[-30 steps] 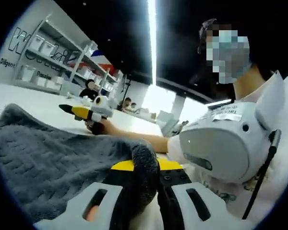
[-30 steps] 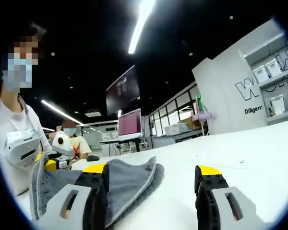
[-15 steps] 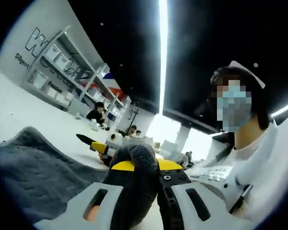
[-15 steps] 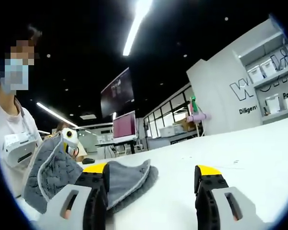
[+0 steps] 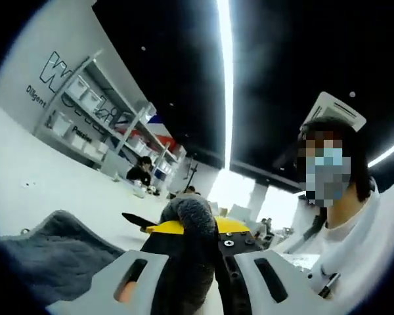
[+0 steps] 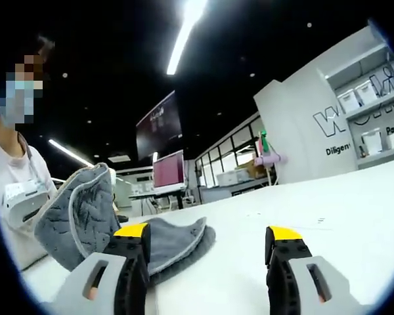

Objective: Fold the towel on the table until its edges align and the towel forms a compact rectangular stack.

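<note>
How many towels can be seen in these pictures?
1. A grey towel lies on the white table; one corner is lifted and clamped in the left gripper. The right gripper is open beside it. More layers may be hidden underneath.

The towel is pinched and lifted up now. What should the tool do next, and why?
Probably carry the pinched corner across and lay it on the far edge. The left tool is shut on a bunch of the grey towel, which stands lifted in the right gripper view while the rest lies flat on the white table. The right tool is open, holding nothing.
</note>
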Demonstrator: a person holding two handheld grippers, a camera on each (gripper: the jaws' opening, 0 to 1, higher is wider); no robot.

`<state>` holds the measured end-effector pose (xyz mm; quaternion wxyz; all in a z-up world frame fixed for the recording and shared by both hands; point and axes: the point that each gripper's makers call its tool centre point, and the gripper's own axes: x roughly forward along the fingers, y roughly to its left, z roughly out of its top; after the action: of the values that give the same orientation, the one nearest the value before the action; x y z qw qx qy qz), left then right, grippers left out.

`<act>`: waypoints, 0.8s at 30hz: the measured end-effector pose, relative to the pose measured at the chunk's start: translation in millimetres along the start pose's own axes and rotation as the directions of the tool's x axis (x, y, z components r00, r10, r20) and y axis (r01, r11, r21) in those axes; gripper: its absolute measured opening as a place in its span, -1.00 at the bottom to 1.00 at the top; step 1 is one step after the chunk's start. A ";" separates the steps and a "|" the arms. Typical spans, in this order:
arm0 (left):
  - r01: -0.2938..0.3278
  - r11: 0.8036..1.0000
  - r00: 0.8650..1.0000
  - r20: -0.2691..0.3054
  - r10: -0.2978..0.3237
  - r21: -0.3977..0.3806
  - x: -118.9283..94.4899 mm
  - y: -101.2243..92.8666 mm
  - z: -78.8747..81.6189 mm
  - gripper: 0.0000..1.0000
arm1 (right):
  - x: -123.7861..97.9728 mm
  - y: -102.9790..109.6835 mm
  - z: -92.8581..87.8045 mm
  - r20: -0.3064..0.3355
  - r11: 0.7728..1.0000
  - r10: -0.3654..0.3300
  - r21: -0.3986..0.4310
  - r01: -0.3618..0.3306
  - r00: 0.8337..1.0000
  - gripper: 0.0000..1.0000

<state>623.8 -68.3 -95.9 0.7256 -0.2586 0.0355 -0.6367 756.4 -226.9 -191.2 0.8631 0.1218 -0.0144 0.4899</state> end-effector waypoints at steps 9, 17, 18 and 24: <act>-0.105 0.994 0.993 0.049 0.106 -0.025 -17.7 33.2 24.1 -0.76 | 0.2 -0.1 -1.7 -0.009 1.000 -0.002 -0.004 0.001 1.000 0.41; -0.202 0.977 0.972 0.112 0.208 -0.064 -34.5 62.7 44.1 -0.76 | 0.2 -1.1 -2.4 -0.014 1.000 -0.003 -0.006 0.003 1.000 0.40; -0.212 0.975 0.968 0.119 0.219 -0.070 -36.4 66.2 45.6 -0.76 | 0.3 -0.9 -2.6 -0.014 1.000 -0.002 -0.007 0.002 1.000 0.40; -0.279 0.956 0.946 0.146 0.290 -0.097 -50.2 87.8 49.2 -0.76 | 0.7 0.3 -4.6 -0.021 1.000 -0.003 -0.011 0.003 1.000 0.39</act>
<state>712.7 0.1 -104.2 0.8002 -0.3277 0.0383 -0.5009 756.0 -225.1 -195.5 0.8647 0.1120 -0.0077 0.4896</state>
